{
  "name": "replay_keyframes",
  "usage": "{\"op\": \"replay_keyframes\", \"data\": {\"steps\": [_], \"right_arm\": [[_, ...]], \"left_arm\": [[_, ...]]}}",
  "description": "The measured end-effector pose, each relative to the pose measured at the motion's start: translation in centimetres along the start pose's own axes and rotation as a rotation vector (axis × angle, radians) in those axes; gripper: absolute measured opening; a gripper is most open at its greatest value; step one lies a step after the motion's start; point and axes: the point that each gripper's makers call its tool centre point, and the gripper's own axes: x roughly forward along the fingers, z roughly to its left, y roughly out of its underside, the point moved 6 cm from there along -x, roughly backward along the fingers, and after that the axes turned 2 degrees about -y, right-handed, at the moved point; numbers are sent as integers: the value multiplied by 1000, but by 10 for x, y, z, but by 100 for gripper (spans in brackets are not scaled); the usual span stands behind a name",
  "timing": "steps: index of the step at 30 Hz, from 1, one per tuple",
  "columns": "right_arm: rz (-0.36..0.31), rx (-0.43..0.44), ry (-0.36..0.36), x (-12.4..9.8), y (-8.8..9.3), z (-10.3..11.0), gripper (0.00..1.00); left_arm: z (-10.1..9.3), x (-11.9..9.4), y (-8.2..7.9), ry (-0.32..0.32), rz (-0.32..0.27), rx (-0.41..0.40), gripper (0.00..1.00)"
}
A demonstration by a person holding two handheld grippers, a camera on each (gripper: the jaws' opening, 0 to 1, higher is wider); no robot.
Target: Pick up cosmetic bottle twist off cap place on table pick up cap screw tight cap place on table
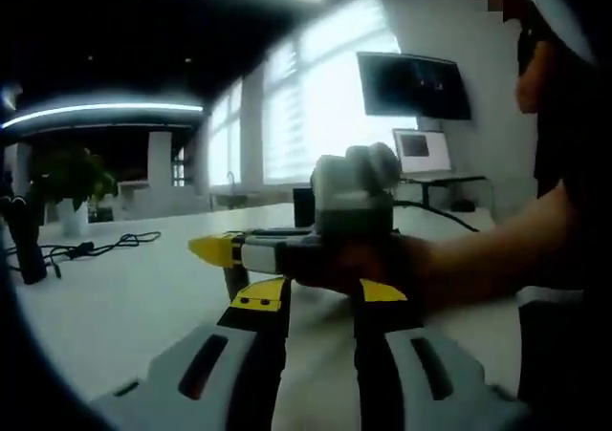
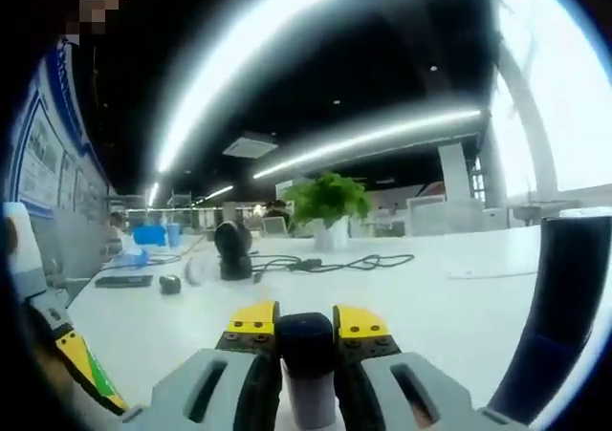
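One cosmetic bottle (image 2: pixel 308 374), dark cap (image 2: pixel 306 335) on, stands clamped between the right gripper (image 2: pixel 307 328) jaws above the white table (image 2: pixel 459 307). Left gripper (image 1: pixel 316 299) jaws stand slightly apart, holding nothing. Potted plant (image 2: pixel 327 204) behind.

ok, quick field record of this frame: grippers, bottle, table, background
left gripper: jaws apart, nothing between them
right gripper: shut on cosmetic bottle
cosmetic bottle: pale body, dark cap on, upright between jaws
table: white, holds black cable, potted plant
background: monitor, laptop
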Motion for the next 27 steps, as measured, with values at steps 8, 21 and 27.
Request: {"op": "replay_keyframes", "data": {"steps": [8, 21, 27], "right_arm": [[15, -10, -9, -1, 2, 1, 15], [12, -27, -26, -7, 2, 8, 25], [-13, 26, -39, -18, -3, 9, 25]], "left_arm": [[-2, 1, 1, 4, 9, 18, 17], [0, 0, 0, -1, 5, 17, 17], [2, -5, -7, -10, -51, 4, 17]]}}
